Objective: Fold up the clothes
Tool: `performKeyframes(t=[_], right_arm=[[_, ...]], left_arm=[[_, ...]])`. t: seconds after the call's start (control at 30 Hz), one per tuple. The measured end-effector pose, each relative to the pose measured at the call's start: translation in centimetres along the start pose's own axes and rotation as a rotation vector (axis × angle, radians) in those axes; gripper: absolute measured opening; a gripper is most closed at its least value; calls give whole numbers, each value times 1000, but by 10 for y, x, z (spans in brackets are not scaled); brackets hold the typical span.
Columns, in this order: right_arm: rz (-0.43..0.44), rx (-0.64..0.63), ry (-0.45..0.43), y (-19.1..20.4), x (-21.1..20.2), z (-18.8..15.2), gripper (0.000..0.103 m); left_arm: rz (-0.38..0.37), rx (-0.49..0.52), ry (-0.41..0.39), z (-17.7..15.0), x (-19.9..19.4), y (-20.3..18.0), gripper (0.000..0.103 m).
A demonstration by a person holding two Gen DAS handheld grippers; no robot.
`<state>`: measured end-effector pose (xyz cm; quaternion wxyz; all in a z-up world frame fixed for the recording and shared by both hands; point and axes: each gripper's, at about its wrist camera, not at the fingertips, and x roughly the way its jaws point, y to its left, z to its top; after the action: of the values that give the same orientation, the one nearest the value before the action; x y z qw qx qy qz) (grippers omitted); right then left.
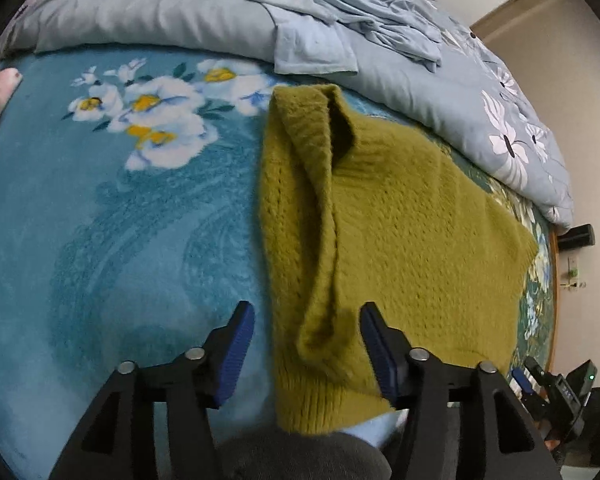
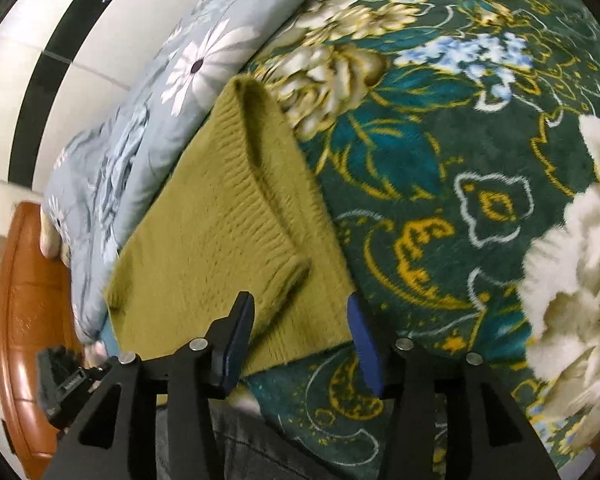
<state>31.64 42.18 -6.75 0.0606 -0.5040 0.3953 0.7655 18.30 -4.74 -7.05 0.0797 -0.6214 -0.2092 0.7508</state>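
Note:
An olive-green knit sweater [image 1: 400, 232] lies flat on the bed blanket, with one sleeve [image 1: 320, 216] folded back over its body. My left gripper [image 1: 307, 316] is open, its jaws on either side of the sleeve's cuff end, just above the cloth. In the right wrist view the sweater [image 2: 204, 240] shows with a folded sleeve whose ribbed cuff [image 2: 288, 280] lies on top. My right gripper [image 2: 300, 308] is open over the sweater's near corner, holding nothing.
A grey-blue floral duvet [image 1: 440, 92] is bunched along the far side, with crumpled blue garments [image 1: 360, 12] on it. The teal flowered blanket [image 1: 100, 220] spreads left. An orange-brown bed frame [image 2: 20, 300] lies at the left in the right wrist view.

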Motion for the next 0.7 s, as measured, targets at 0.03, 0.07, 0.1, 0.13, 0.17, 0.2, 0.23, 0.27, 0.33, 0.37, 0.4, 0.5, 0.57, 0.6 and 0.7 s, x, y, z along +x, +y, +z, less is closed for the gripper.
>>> performKeyframes(t=[0.03, 0.07, 0.1, 0.13, 0.17, 0.2, 0.23, 0.27, 0.33, 0.37, 0.4, 0.5, 0.57, 0.6, 0.7], right_arm=[[8, 7, -2, -2, 0, 2, 56], [15, 14, -1, -4, 0, 5, 63], [19, 17, 7, -5, 3, 9, 65], [23, 19, 14, -6, 6, 12, 65], [27, 22, 22, -6, 9, 15, 65], [30, 24, 30, -7, 12, 18, 65], [30, 21, 41, -6, 17, 21, 65], [30, 19, 51, -6, 21, 23, 65], [24, 14, 73, -6, 30, 28, 65], [20, 9, 83, -5, 34, 29, 65], [21, 2, 91, -3, 38, 30, 65], [33, -18, 108, 3, 46, 31, 66], [20, -24, 113, 6, 49, 30, 65], [17, -21, 113, 6, 49, 30, 57], [35, 22, 130, 2, 50, 28, 31]], left_arm=[[-13, -1, 16, 2, 5, 0, 68], [-27, 0, 31, 4, 8, 0, 69], [-36, 4, 46, 5, 13, -1, 70], [-37, 11, 60, 7, 17, -3, 71], [-37, 19, 75, 8, 21, -6, 72], [-34, 28, 93, 10, 26, -8, 73], [-30, 34, 112, 11, 31, -10, 74], [-26, 32, 126, 11, 35, -11, 74], [-21, 16, 141, 12, 41, -11, 74], [-24, 5, 148, 12, 43, -11, 74], [-33, -7, 152, 12, 44, -11, 74], [-39, -14, 166, 11, 47, -10, 72], [-37, -12, 172, 10, 48, -10, 70], [-32, -5, 170, 10, 47, -12, 62], [-29, 14, 158, 7, 44, -18, 37]])
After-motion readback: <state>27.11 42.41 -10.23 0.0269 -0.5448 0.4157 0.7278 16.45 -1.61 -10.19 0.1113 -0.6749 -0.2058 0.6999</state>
